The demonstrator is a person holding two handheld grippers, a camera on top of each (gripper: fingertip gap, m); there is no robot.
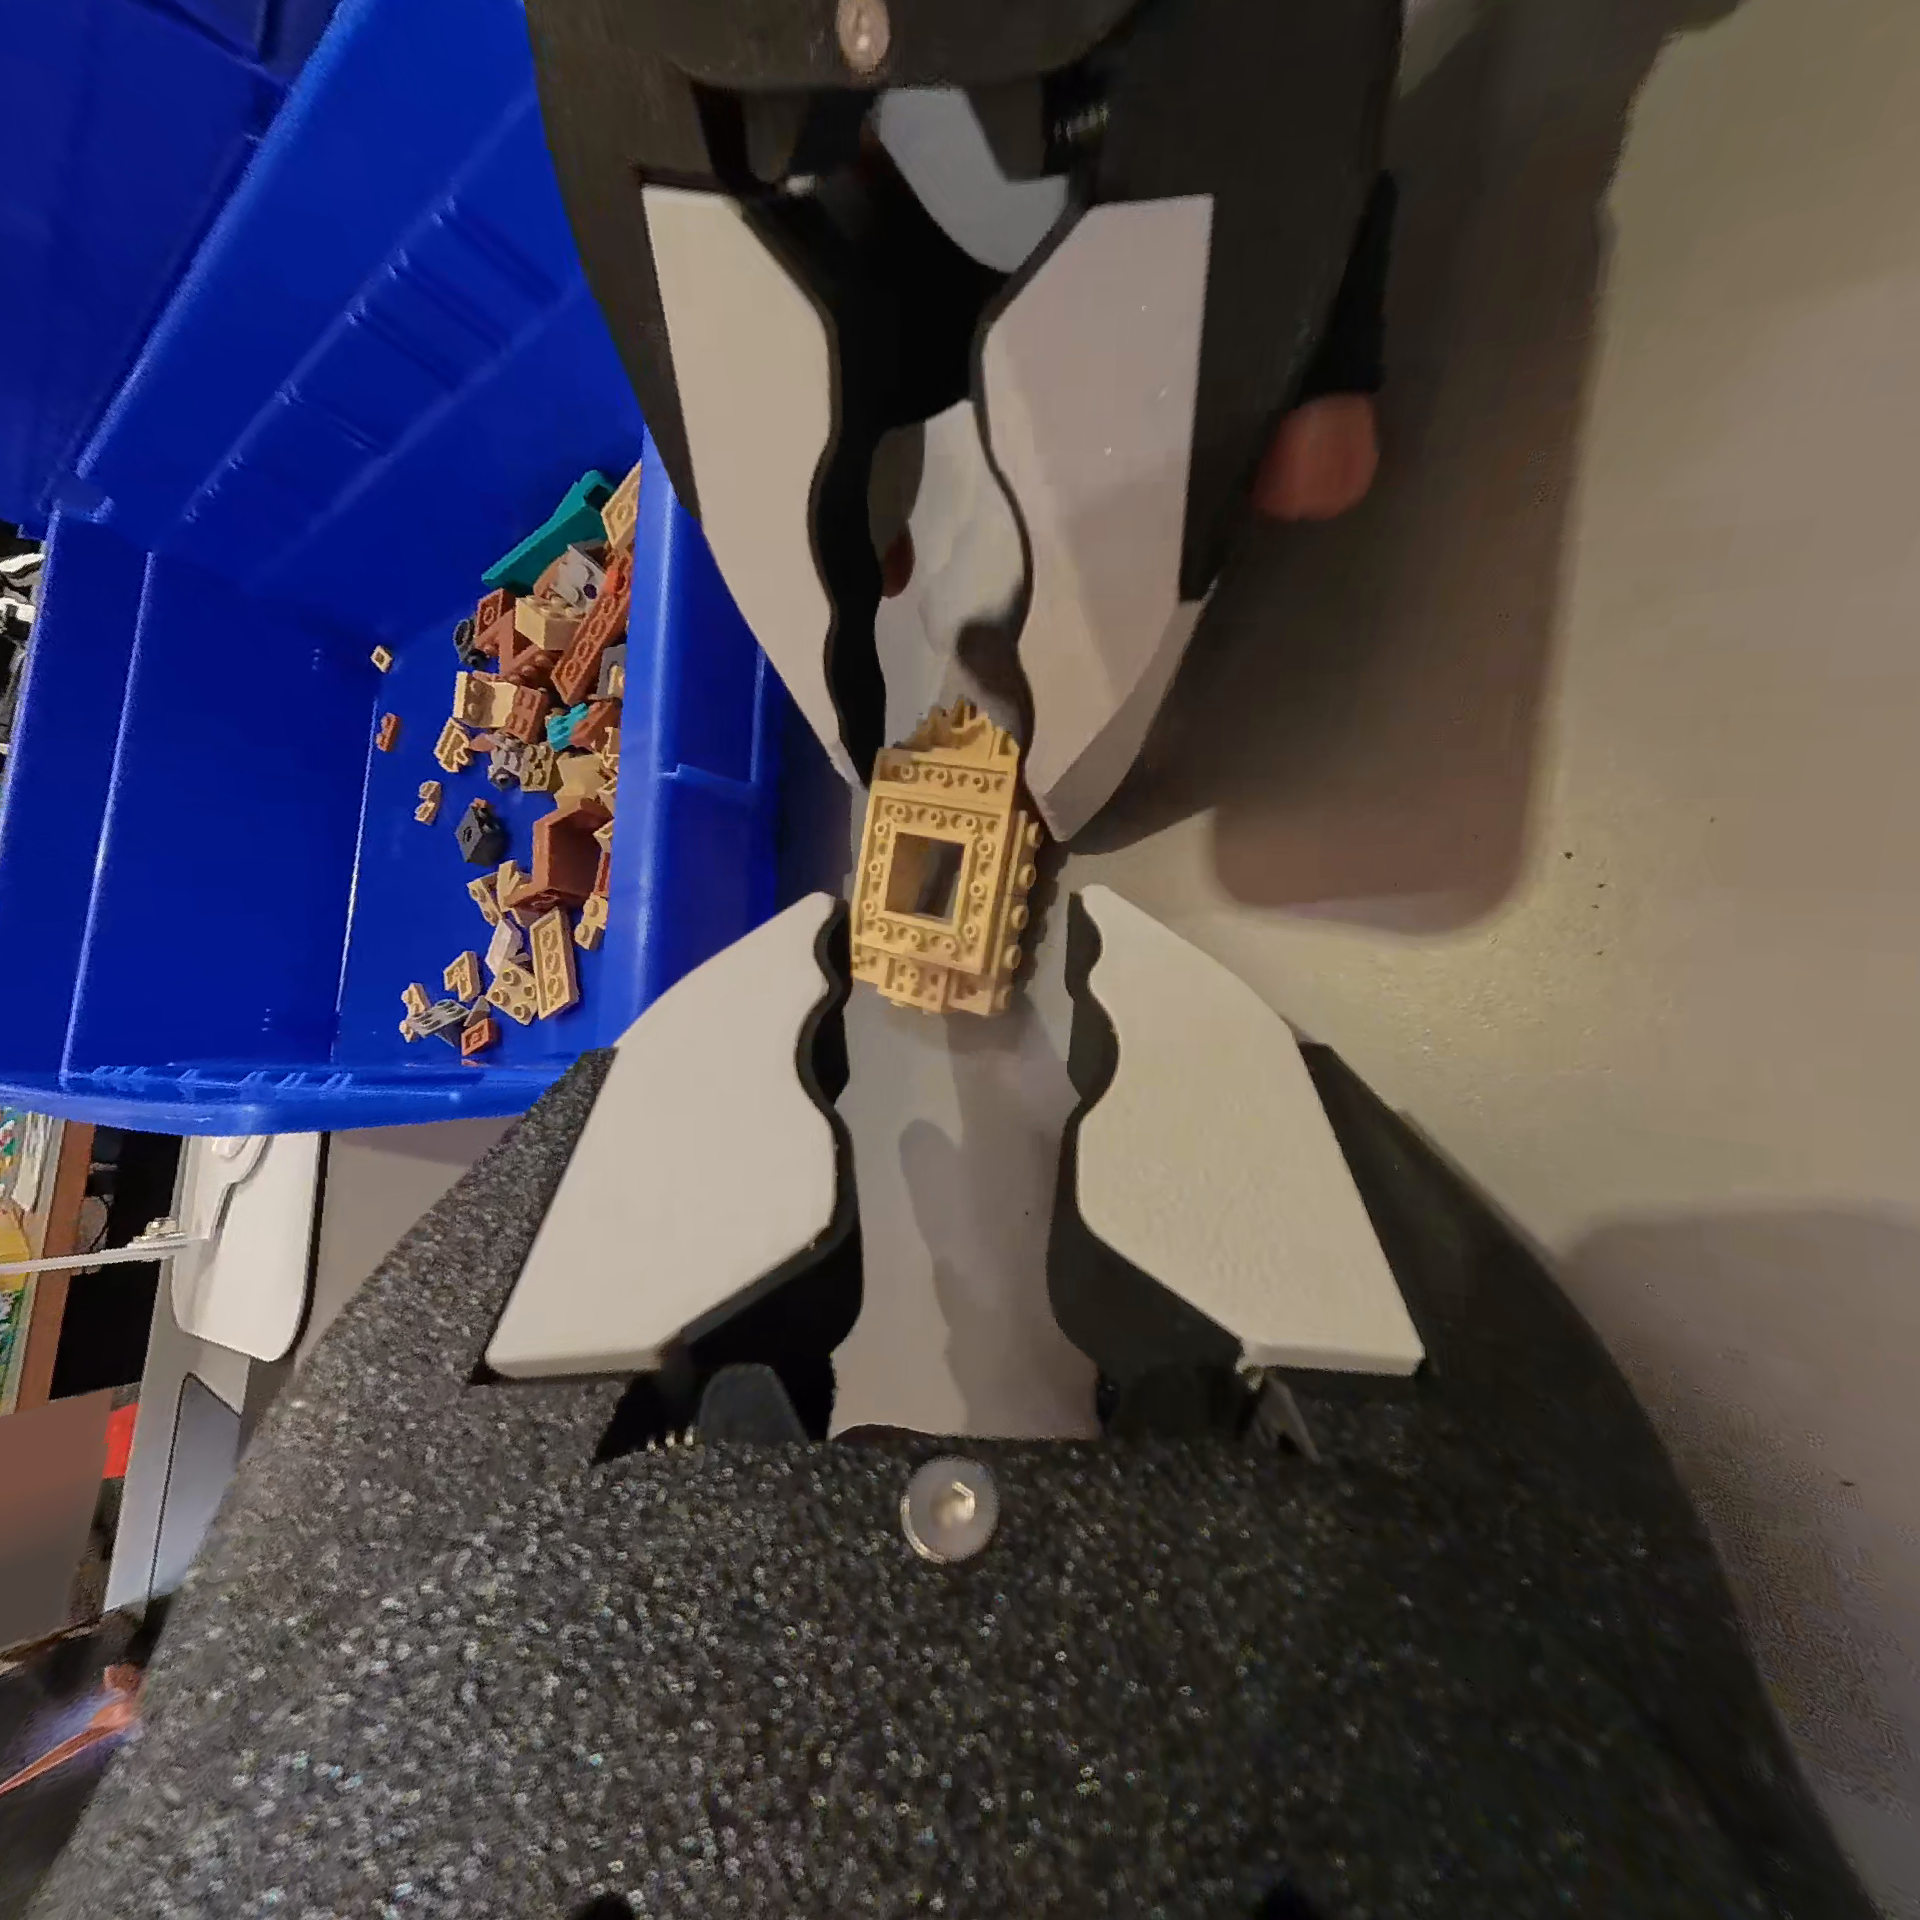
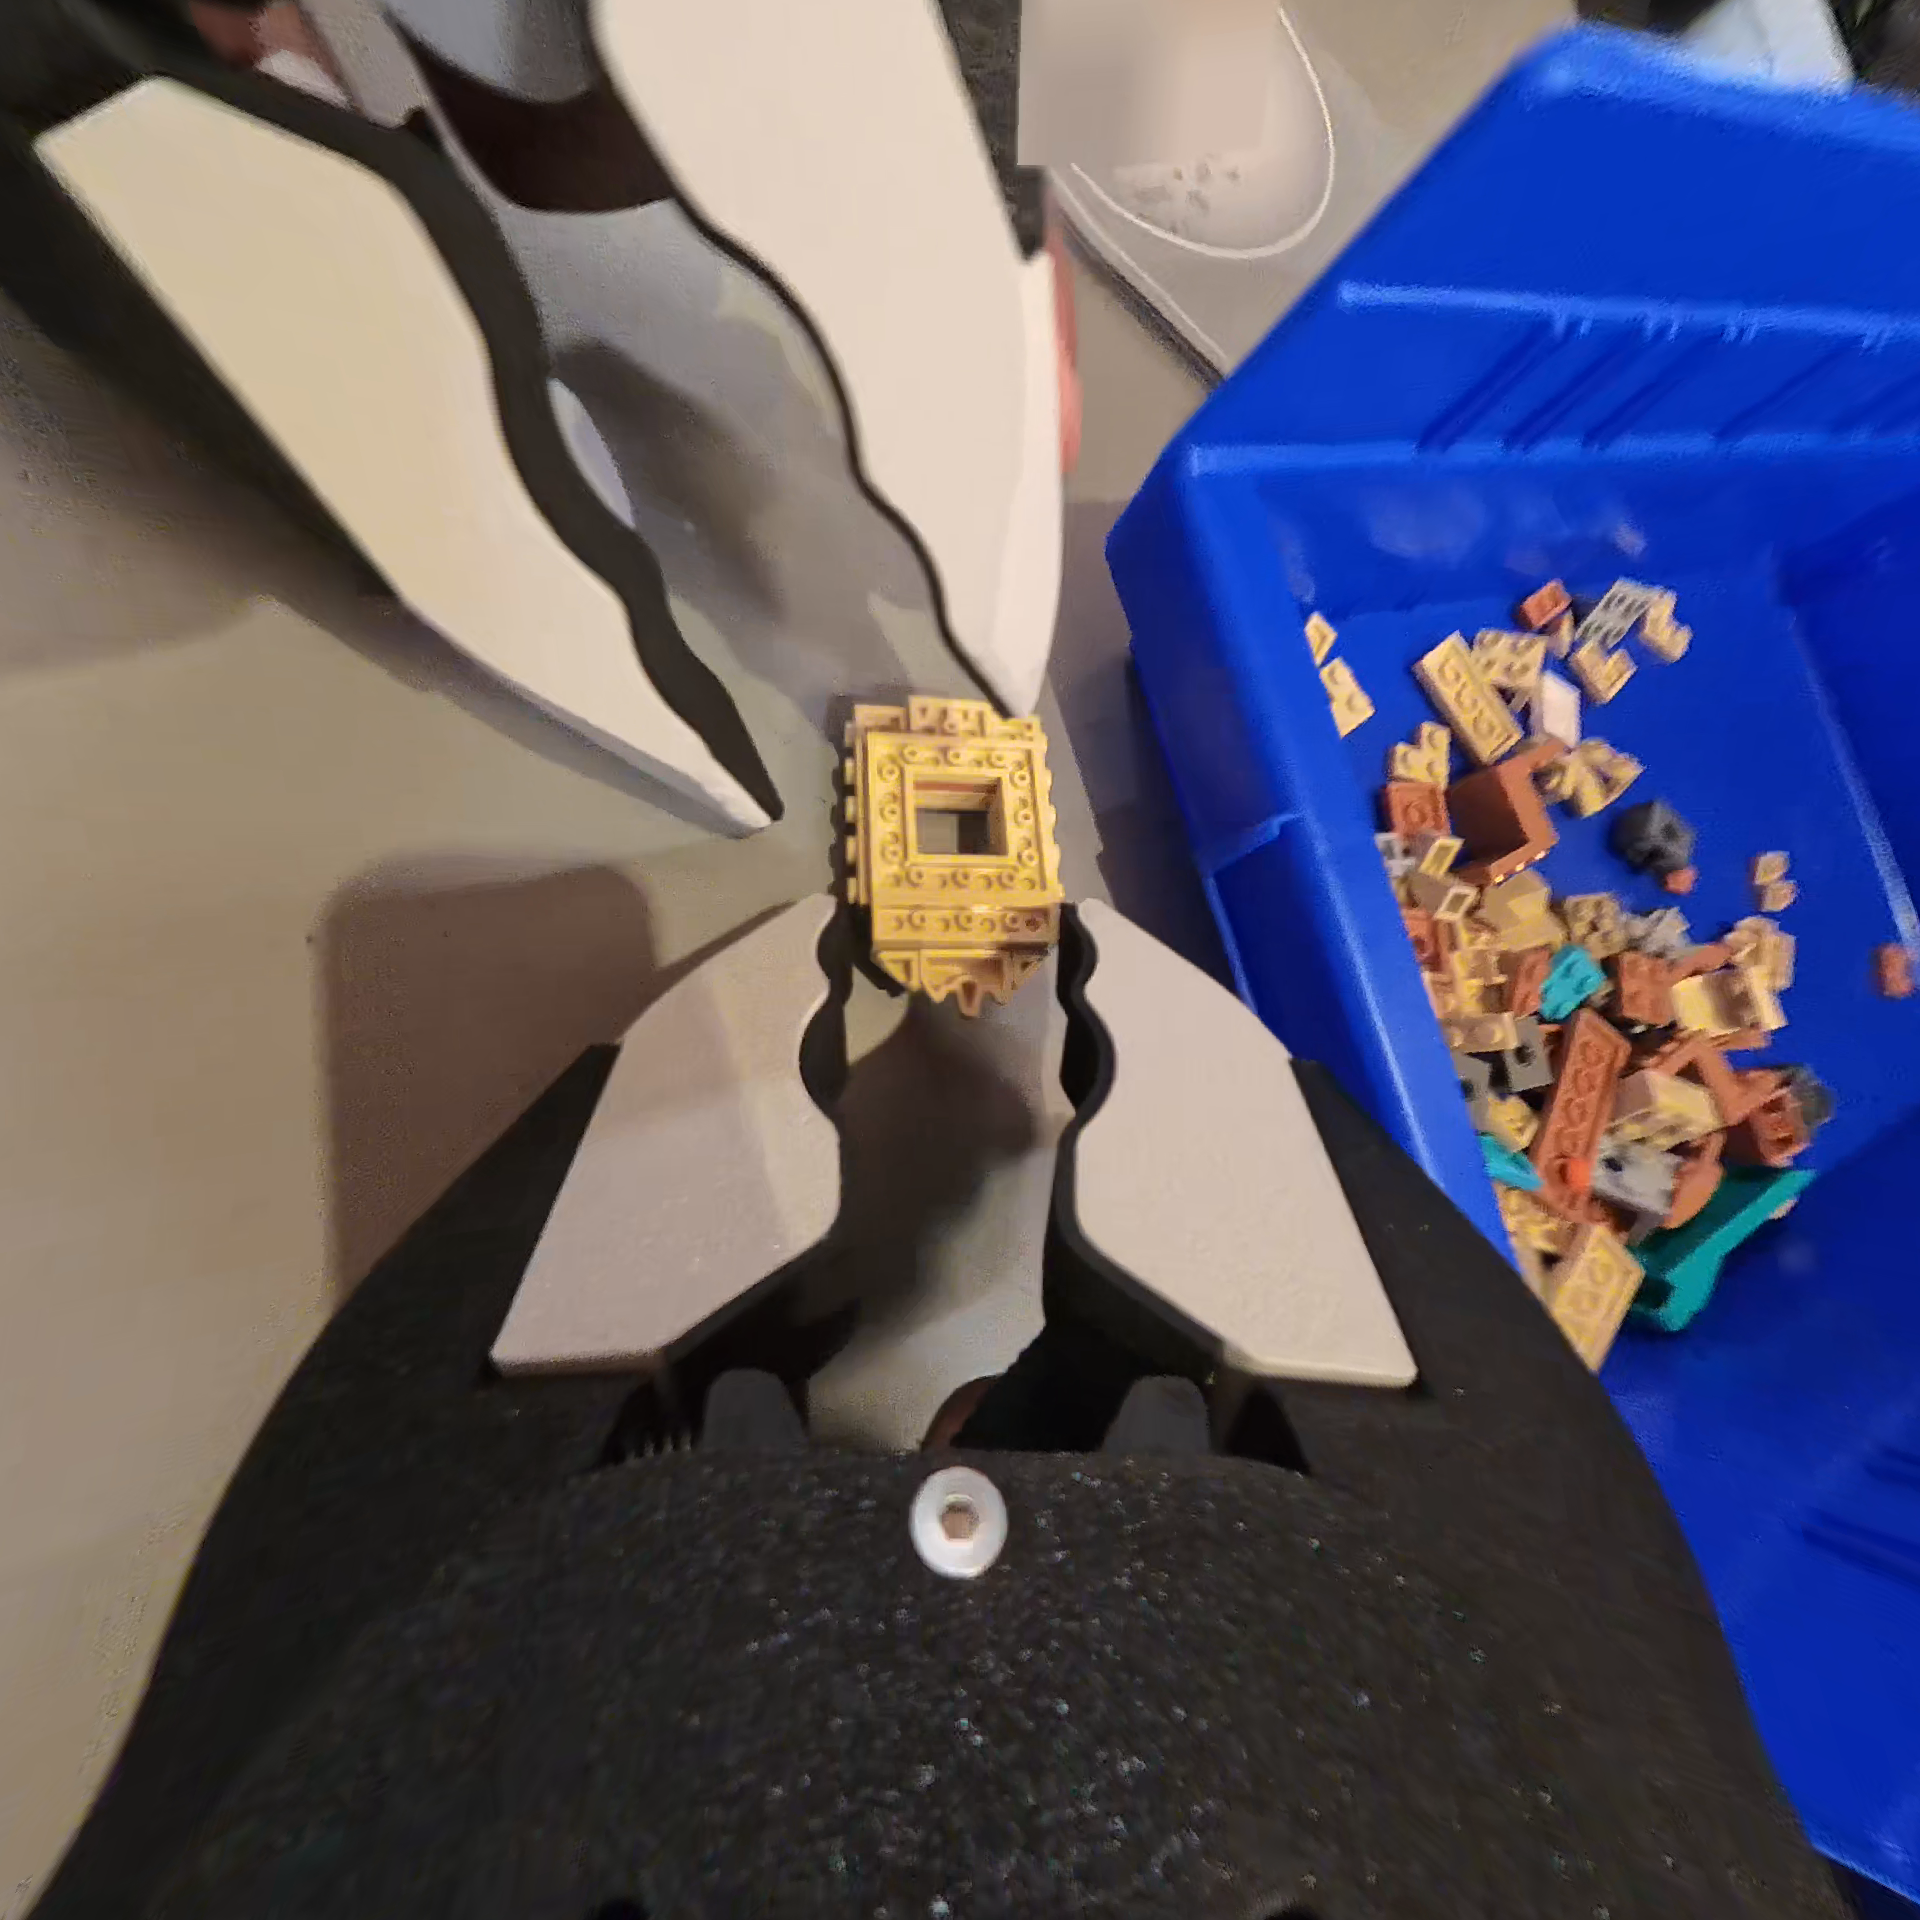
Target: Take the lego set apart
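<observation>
A tan brick assembly (image 1: 940,873) with a square hole in its middle sits between my two grippers, which face each other over the pale table (image 1: 1714,727). My right gripper (image 2: 954,920) is shut on the end of the assembly (image 2: 951,852) nearest it, and both pads touch its sides. In the left wrist view the right gripper (image 1: 961,805) comes in from the top. My left gripper (image 1: 956,904) is open around the other end, with a gap beside the bricks. In the right wrist view one finger of the left gripper (image 2: 899,769) stands clear of the assembly.
A blue plastic bin (image 1: 208,831) stands close beside the grippers and holds several loose tan, brown, grey and teal bricks (image 1: 540,748). It is on the right in the right wrist view (image 2: 1247,727). A person's thumb (image 1: 1314,457) shows on the right gripper's handle. Left and right tips are no more than a few centimetres apart.
</observation>
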